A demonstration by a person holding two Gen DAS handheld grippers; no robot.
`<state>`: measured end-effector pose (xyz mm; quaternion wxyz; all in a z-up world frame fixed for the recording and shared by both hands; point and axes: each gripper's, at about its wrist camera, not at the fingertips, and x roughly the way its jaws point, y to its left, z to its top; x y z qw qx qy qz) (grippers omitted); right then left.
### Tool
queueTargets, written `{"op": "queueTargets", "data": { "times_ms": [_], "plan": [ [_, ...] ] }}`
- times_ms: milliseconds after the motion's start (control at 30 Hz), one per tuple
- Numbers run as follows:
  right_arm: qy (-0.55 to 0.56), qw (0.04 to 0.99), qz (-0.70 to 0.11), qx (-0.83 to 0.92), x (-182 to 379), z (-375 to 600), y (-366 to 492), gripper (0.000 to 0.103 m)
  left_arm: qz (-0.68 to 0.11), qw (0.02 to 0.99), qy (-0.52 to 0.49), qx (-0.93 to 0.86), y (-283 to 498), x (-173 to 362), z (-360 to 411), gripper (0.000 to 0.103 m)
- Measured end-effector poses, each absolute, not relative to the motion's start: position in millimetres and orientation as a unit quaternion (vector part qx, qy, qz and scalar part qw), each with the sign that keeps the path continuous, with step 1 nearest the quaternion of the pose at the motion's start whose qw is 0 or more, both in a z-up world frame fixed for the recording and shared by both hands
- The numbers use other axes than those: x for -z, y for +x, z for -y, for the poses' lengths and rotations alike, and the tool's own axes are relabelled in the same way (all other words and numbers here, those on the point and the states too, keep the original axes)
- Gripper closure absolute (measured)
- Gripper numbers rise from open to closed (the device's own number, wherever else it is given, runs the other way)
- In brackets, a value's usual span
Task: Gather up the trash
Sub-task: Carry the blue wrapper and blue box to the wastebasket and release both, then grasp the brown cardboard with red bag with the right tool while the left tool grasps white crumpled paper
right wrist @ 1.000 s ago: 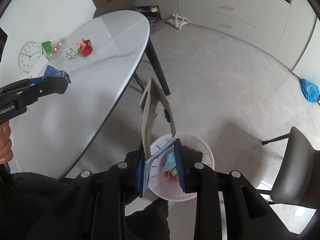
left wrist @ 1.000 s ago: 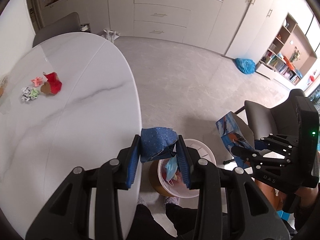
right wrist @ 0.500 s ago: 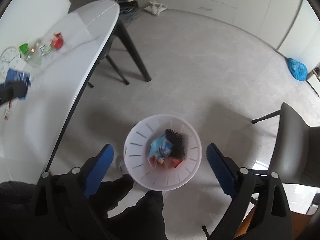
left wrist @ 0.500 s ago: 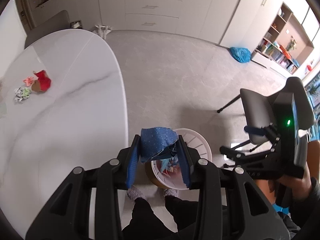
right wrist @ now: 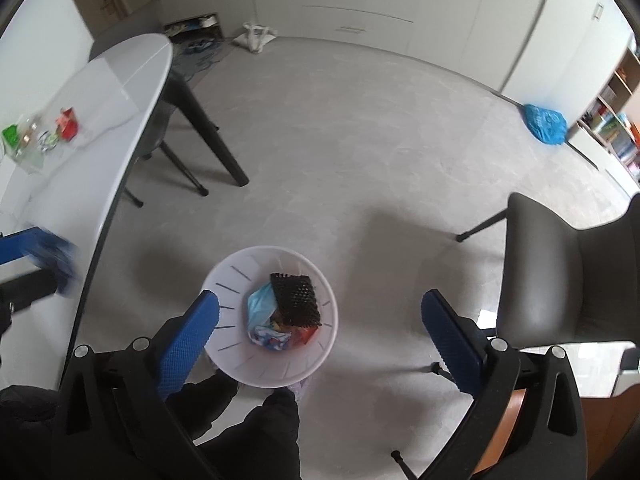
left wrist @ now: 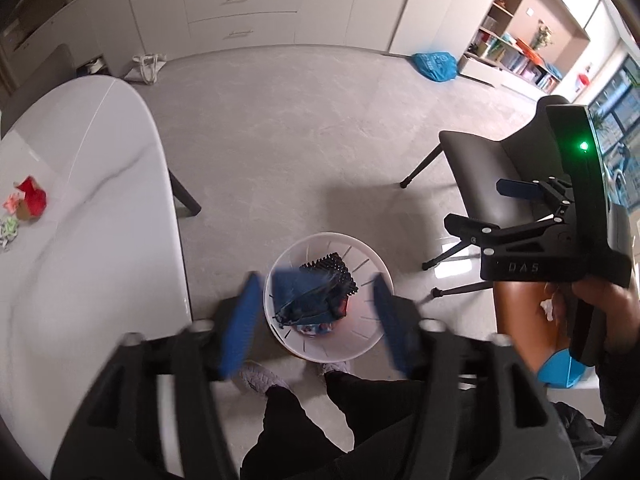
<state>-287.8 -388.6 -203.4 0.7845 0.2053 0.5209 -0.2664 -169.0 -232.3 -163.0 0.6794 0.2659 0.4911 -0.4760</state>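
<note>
Left wrist: blue cloth (left wrist: 306,294) between open hand-held gripper (left wrist: 316,320) pads.

The left gripper (left wrist: 314,320), clamped a second ago on the crumpled dark-blue speckled wrapper (left wrist: 306,294), has just been opening, and the wrapper now sits loose over the white slotted plastic bin (left wrist: 362,346). The right gripper (right wrist: 320,330), previously pinching a flattened carton, gapes empty.

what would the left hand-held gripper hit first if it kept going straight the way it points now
Most likely the blue fabric scrap, already free of the open left hand-held gripper, and the trash under it in the white bin on the floor. Depth is hard to judge in this view.
</note>
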Motion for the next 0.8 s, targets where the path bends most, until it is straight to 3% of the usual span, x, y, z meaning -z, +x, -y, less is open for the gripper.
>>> {"op": "queueTargets", "data": {
  "times_ms": [67,133,267,800],
  "plan": [
    [0.208,0.782,-0.521,0.271,204,391,-292,0.003,-0.481,0.681,0.269,0.482,-173,159,232,0.02],
    [0.21,0.782,-0.521,0.271,205,390,-292,0.003,-0.474,0.683,0.272,0.485,-178,157,235,0.013],
    [0.209,0.782,-0.523,0.268,205,387,-289,0.003,-0.469,0.685,0.276,0.484,-181,155,237,0.008],
    [0.204,0.786,-0.522,0.26,203,381,-278,0.003,-0.465,0.696,0.271,0.476,-171,147,224,0.008]
  ]
}}
